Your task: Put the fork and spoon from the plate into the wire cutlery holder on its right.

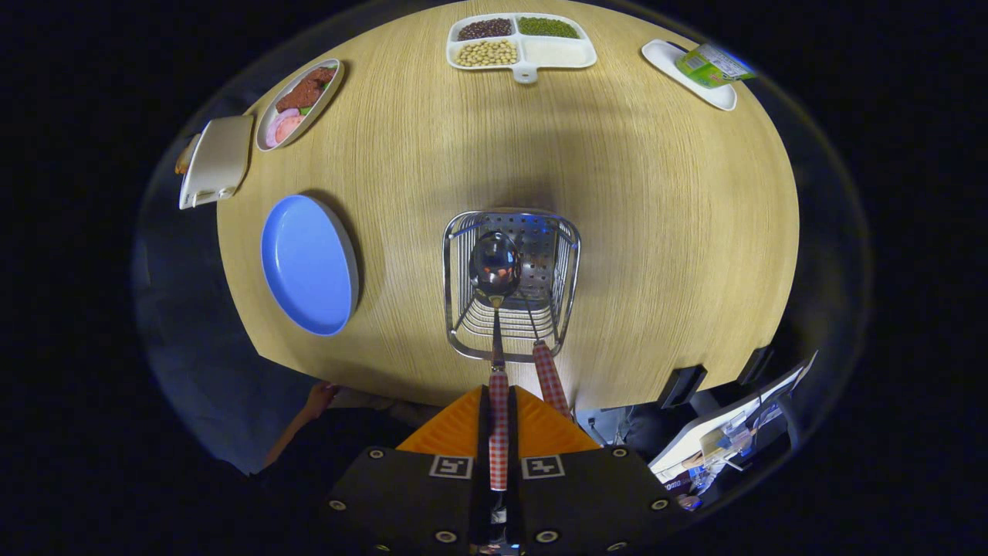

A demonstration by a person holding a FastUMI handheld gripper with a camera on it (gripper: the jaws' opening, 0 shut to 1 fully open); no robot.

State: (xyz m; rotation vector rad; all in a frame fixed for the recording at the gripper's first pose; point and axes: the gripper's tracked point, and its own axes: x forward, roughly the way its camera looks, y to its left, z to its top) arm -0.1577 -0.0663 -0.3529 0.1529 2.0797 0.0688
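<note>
My gripper (499,432) is shut on the red-checked handle of the spoon (495,266), looking down onto the table. The spoon's shiny bowl hangs over the open top of the wire cutlery holder (455,305), just ahead of the fingers. A second red-checked handle, the fork (549,374), stands in the holder and leans out over its near rim, right of the spoon's handle. The blue plate (309,262) lies left of the holder with nothing on it.
At the far side sit a white divided tray of beans (559,54), a white dish with a green packet (695,73), an oval dish of food (299,100) and a beige box (216,158). A person's hand (318,398) rests at the table's near edge.
</note>
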